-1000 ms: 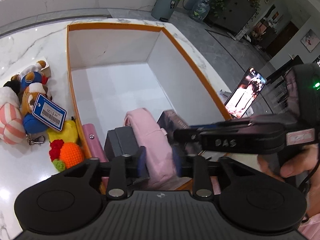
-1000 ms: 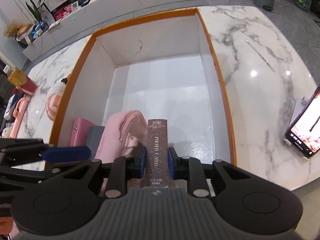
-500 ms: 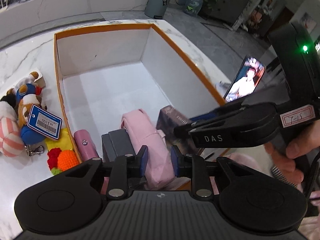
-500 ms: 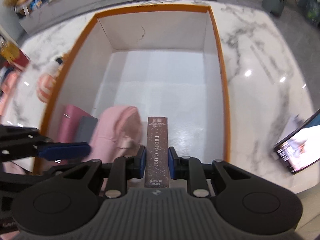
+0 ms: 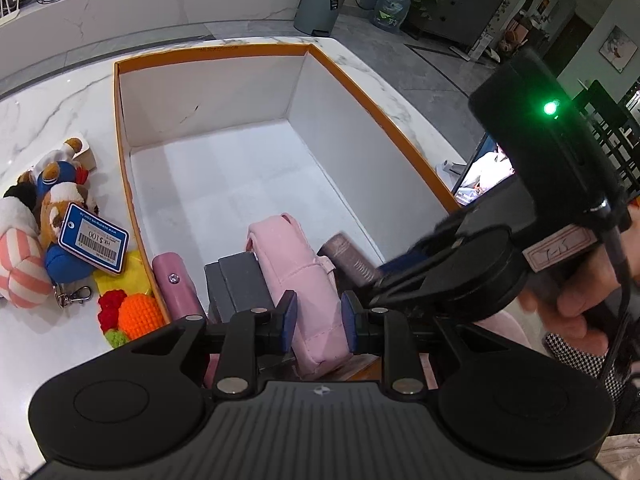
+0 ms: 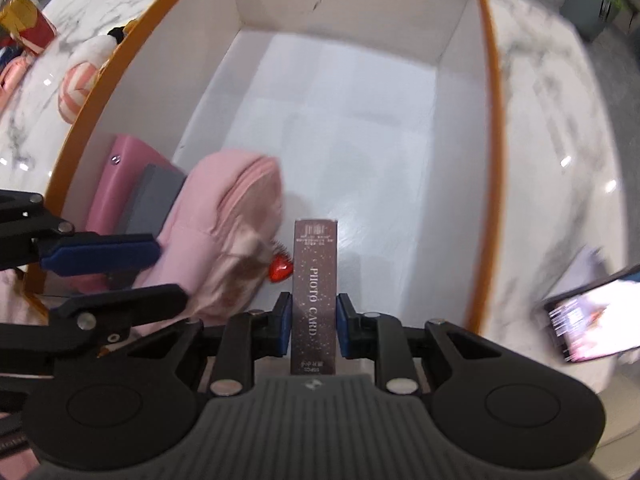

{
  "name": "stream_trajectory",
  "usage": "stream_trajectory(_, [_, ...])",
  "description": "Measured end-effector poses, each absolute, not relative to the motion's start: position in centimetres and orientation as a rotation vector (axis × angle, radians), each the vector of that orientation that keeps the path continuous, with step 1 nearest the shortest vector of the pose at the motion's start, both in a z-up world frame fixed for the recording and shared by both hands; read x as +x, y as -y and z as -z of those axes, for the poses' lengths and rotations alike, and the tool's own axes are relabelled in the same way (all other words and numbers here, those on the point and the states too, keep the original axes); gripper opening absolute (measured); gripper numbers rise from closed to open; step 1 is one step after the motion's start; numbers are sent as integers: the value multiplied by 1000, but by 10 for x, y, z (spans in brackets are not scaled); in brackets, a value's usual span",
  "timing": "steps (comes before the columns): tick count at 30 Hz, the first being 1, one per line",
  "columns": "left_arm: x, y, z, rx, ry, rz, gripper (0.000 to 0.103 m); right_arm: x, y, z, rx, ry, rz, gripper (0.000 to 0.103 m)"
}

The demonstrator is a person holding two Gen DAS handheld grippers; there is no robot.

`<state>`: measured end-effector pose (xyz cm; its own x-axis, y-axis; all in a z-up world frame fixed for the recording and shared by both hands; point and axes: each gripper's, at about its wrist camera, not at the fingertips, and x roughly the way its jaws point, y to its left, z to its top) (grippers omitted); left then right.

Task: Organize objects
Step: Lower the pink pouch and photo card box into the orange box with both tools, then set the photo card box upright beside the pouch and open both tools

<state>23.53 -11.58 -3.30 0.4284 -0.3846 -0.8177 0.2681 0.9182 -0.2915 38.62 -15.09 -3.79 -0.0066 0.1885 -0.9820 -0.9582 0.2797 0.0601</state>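
Observation:
A white box with an orange rim (image 5: 360,96) (image 6: 490,40) holds a pink wallet (image 5: 176,284) (image 6: 116,184), a grey case (image 5: 240,280) (image 6: 154,196) and a pink pouch (image 5: 292,256) (image 6: 228,208) at its near end. My right gripper (image 6: 311,322) is shut on a brown "PHOTO CARD" box (image 6: 315,280) (image 5: 352,260), held inside the big box beside the pouch. My left gripper (image 5: 317,322) is open, its jaws on either side of the pink pouch's near end without clamping it. A small red heart (image 6: 280,270) shows by the pouch.
Plush toys with a blue price tag (image 5: 94,238), a striped plush (image 5: 18,272) and crocheted red and orange pieces (image 5: 136,312) lie on the marble left of the box. A lit phone (image 5: 484,172) (image 6: 592,316) stands to the right.
My right gripper has carried the photo card box lower into the big box, next to the pink pouch. My left gripper has drawn back a little and stays open over the pouch.

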Motion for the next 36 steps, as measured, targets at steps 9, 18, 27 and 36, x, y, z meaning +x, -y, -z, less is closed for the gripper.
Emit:
stream_trajectory(9, [236,111,32,-134,-1057,412,25,408,151,42,-550,-1293,-1066,25])
stream_trajectory(18, [233,109,30,-140,-1061,392,23,431,141,42,-387,-1239,-1042,24])
stream_trajectory(27, [229,108,28,-136,-1059,395,23,431,143,1,-644,-1216,-1163,24])
stream_trajectory(36, [229,107,27,-134,-1063,391,23,418,140,15,-808,-1315,-1234,24])
